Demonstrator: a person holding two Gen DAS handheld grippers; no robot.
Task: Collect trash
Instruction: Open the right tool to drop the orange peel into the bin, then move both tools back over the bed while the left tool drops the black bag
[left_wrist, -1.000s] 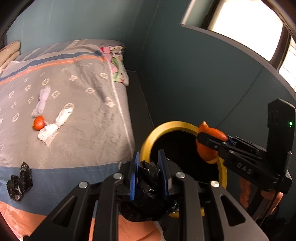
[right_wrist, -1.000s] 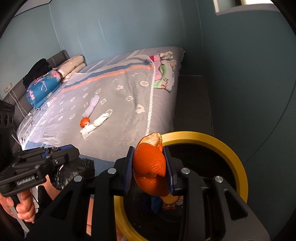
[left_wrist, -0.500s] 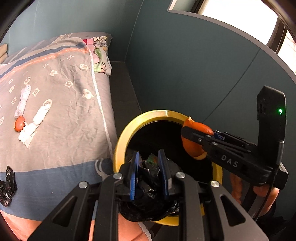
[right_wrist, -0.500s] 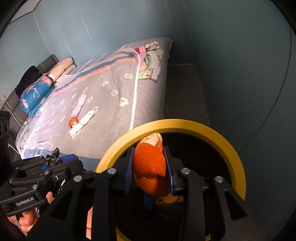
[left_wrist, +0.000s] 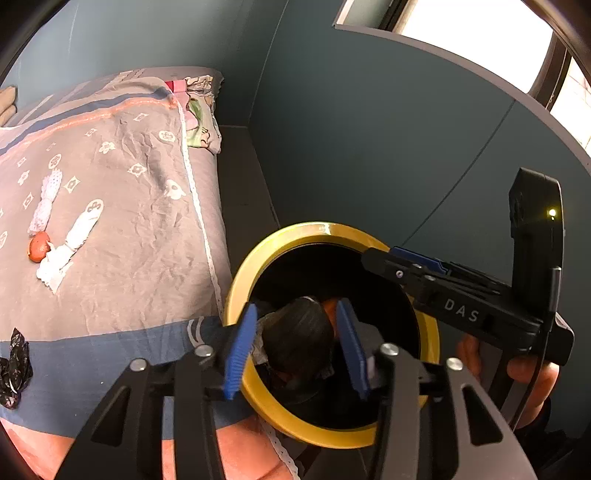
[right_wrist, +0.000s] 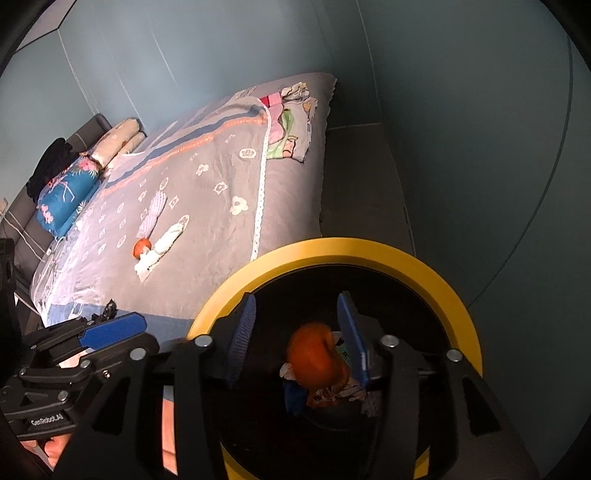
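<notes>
Over the yellow-rimmed bin (left_wrist: 433, 334), my left tool (left_wrist: 297, 341) is opening, black wrapper (left_wrist: 299, 334) loose between pads; my right tool (right_wrist: 297, 338) is opening, orange peel (right_wrist: 314, 356) dropping inside.

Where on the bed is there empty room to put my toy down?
The bare patch of gray bedspread between the white lace trim and the white socks. It's crowded around the socks, orange peel and black wrapper.
</notes>
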